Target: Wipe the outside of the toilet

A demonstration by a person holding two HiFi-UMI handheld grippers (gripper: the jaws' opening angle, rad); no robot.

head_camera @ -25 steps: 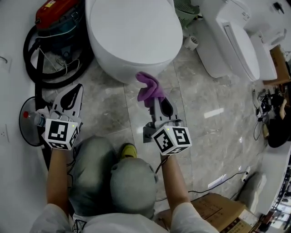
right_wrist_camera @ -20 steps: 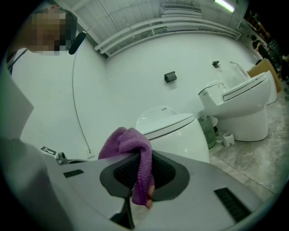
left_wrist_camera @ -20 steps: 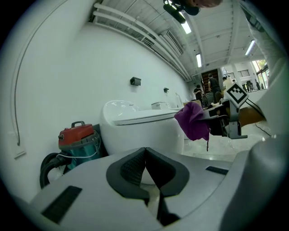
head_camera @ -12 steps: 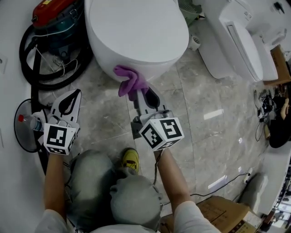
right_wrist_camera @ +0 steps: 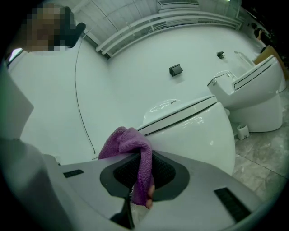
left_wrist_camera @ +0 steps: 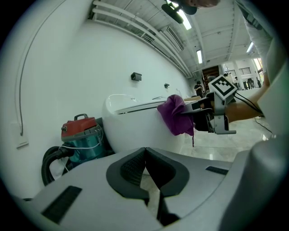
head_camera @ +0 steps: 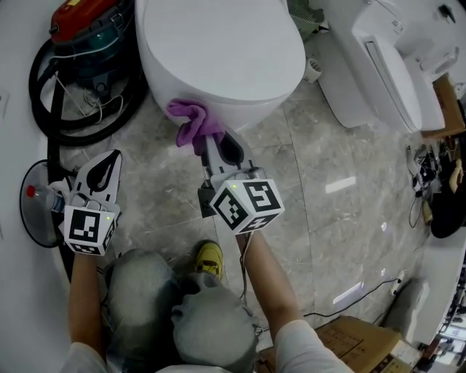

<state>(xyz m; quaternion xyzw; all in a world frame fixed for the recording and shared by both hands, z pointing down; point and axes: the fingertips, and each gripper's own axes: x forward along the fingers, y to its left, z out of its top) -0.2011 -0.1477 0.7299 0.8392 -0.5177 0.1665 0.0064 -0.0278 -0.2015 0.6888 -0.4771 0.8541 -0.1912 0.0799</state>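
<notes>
1. left claw [left_wrist_camera: 146,176] nearest, low beside the person's knee. its pads are together with nothing between them, idle, well apart from the toilet.
2. right claw [right_wrist_camera: 140,180] is clamped on a crumpled purple knit cloth [right_wrist_camera: 128,142], with the loose end hanging down between the pads.
3. in the head view the cloth [head_camera: 188,116] is bunched against the front-left outer wall of the white glossy oval toilet [head_camera: 218,51], just under the closed lid's edge. contact looks likely, but i can't confirm it.
4. progress, as a judgement: the wipe is under way on the front curve of the bowl. the sides, back and lid show no cloth on them, so most of the outside probably remains. no dirt or wet streaks are visible either way.
5. versus one second ago: the cloth and right claw slid from the front centre of the bowl round toward its left side. left claw barely shifted, a bit lower.
6. farther back: red and teal canister vacuum [head_camera: 87,22] with black hose, left of the toilet.
</notes>
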